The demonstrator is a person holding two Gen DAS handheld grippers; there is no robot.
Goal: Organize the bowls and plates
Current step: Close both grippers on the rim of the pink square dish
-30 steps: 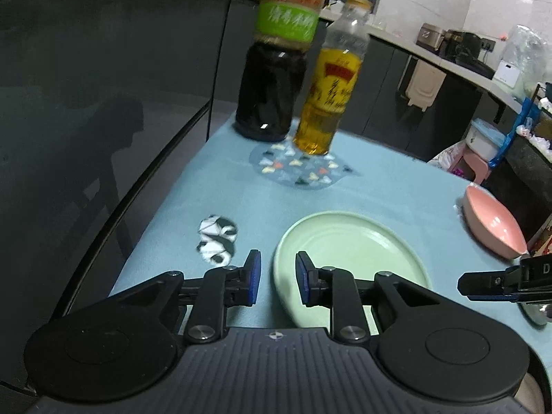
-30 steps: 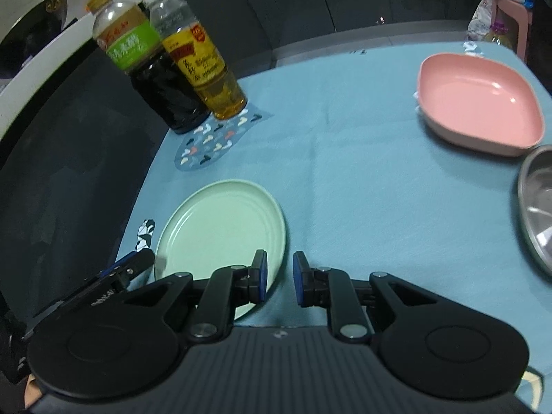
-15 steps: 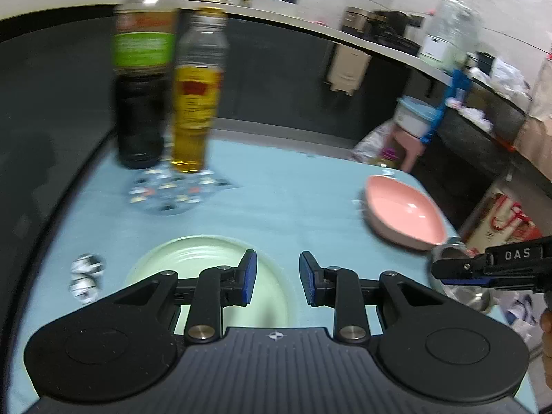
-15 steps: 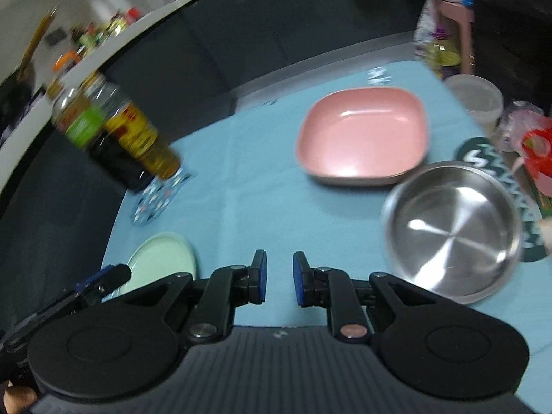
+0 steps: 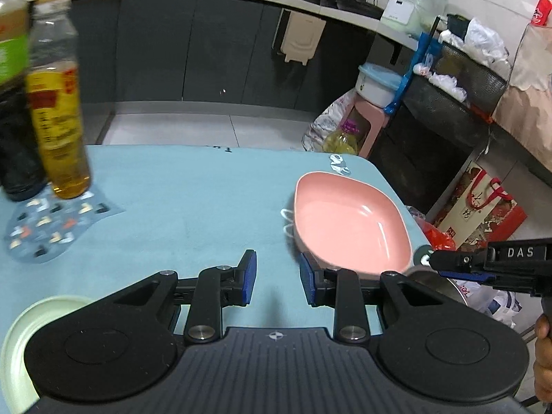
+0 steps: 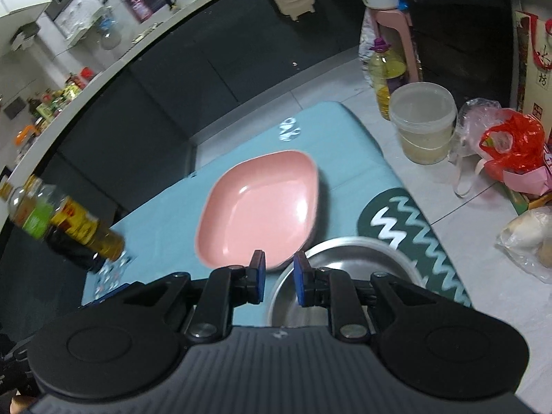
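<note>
A pink squarish dish (image 5: 348, 220) (image 6: 258, 207) lies on the blue tablecloth (image 5: 193, 200) near the table's right side. Close beside it stands a steel bowl (image 6: 345, 252), of which the left wrist view shows only the rim (image 5: 436, 281). A pale green plate (image 5: 19, 331) peeks out at the lower left. My left gripper (image 5: 277, 279) hovers over bare cloth just left of the pink dish, open and empty. My right gripper (image 6: 279, 277) (image 5: 445, 263) hangs above where dish and bowl meet, its jaws a narrow gap apart with nothing between them.
Two sauce bottles (image 5: 58, 103) (image 6: 69, 227) stand on a patterned mat (image 5: 51, 224) at the far left. A dark green zigzag mat (image 6: 407, 220) lies under the steel bowl. Past the table's right edge are a plastic tub (image 6: 424, 124), bags (image 6: 510, 141) and a stool.
Both grippers have swung right, away from the green plate and toward the pink dish and steel bowl. The left jaws stand a little wider than a second ago.
</note>
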